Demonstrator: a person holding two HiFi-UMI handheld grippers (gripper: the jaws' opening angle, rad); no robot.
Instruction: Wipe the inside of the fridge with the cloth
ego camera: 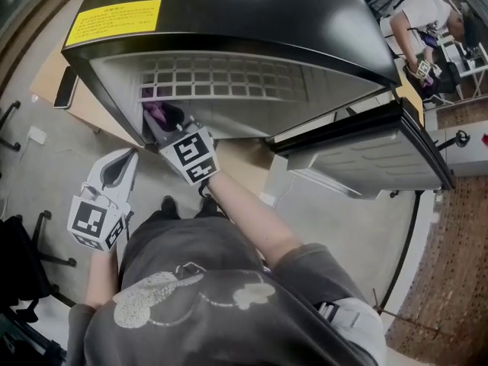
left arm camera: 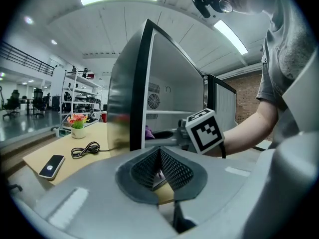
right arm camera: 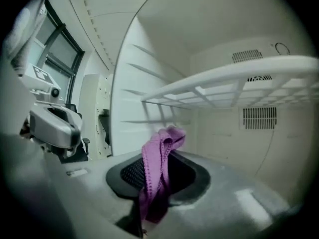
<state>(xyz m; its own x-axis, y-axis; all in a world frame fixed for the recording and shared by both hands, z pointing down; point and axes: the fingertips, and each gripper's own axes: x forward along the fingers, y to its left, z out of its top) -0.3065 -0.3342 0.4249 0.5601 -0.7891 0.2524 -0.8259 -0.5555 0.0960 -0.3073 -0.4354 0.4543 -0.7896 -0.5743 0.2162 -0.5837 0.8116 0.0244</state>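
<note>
— What does the fridge look like?
— Black outside with a yellow label on top, pale inside. It stands on a wooden bench with its door swung wide open and a white grid shelf across the cavity.
— And the cloth?
— Purple and bunched, pinched in the right claw. It sits inside the fridge below that shelf, with its loose end sticking up.

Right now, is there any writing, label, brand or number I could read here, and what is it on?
On top of the fridge, yellow label: red print, too small to read.
On the right gripper, marker cube: black-and-white squares, no words.
On the left gripper, marker cube: the same kind of pattern, no words.
Nothing else readable.
</note>
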